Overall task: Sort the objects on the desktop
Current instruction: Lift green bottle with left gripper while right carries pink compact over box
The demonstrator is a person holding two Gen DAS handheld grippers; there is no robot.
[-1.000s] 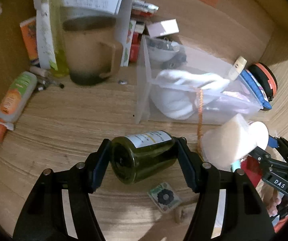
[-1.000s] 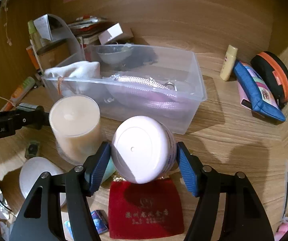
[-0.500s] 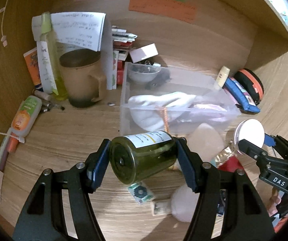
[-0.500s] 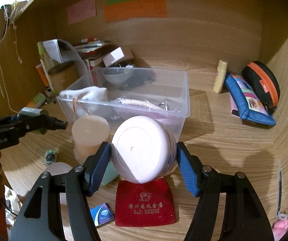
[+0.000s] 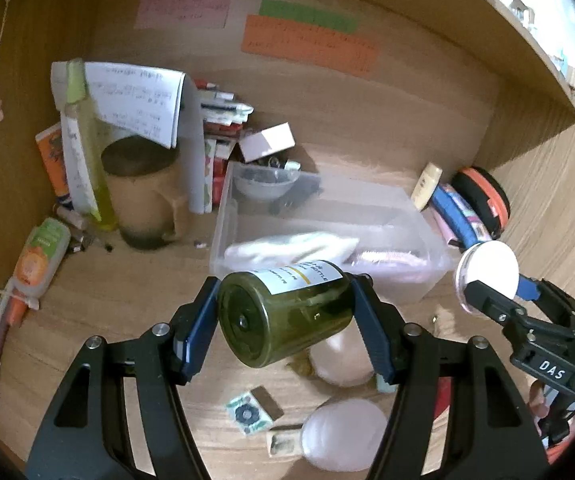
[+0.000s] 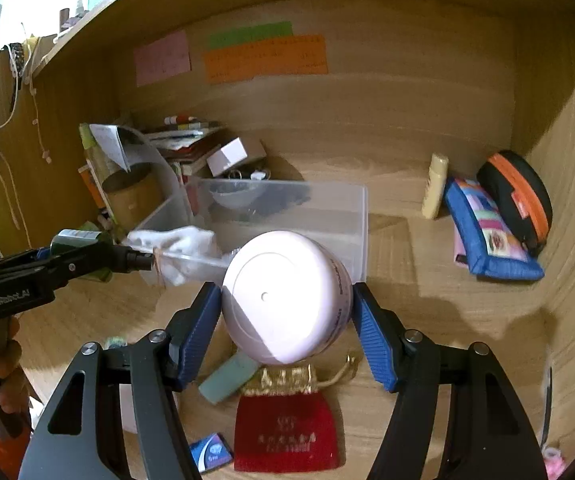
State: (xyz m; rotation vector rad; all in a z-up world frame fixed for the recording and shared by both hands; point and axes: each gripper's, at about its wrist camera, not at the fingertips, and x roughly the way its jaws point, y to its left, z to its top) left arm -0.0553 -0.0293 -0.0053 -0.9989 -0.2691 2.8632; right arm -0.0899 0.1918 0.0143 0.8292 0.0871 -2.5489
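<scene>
Left gripper point(image 5: 283, 316) has its jaws clamped on a dark green glass bottle point(image 5: 283, 322), bottle lying sideways between the blue pads, base toward the camera, white label on top, lifted clear of the wooden surface point(image 5: 127, 292). Right gripper point(image 6: 287, 314) has its jaws clamped on a white round jar point(image 6: 287, 300), flat end facing the camera, also held up off the surface. In the left wrist view the right gripper and its jar show at the right edge point(image 5: 487, 272); in the right wrist view the left gripper comes in from the left with the bottle tip just visible point(image 6: 75, 236)

Clear plastic bin point(image 5: 419, 220) sits beyond both grippers, mid surface, holding white cloth point(image 5: 299, 246), something pink point(image 5: 391, 260) and a small clear bowl point(image 5: 265, 184) at the back. Left of the bin: tan mug point(image 5: 143, 196), tall yellow-green bottle point(image 5: 87, 152), papers and stacked books. Right of the bin: cream tube point(image 6: 435, 184) standing against the back wall, blue pouch point(image 6: 487, 236), black-and-orange case point(image 6: 519, 196). Below the held jar: red velvet pouch point(image 6: 287, 432), pale green block point(image 6: 227, 380), small blue card point(image 6: 211, 452). Below the held bottle: cream candle point(image 5: 343, 356), white round lid point(image 5: 343, 436), small patterned tag point(image 5: 247, 414). Orange-green tube point(image 5: 37, 256) lies at far left. Sticky notes pink, green, orange on the back wall point(image 6: 267, 58)
</scene>
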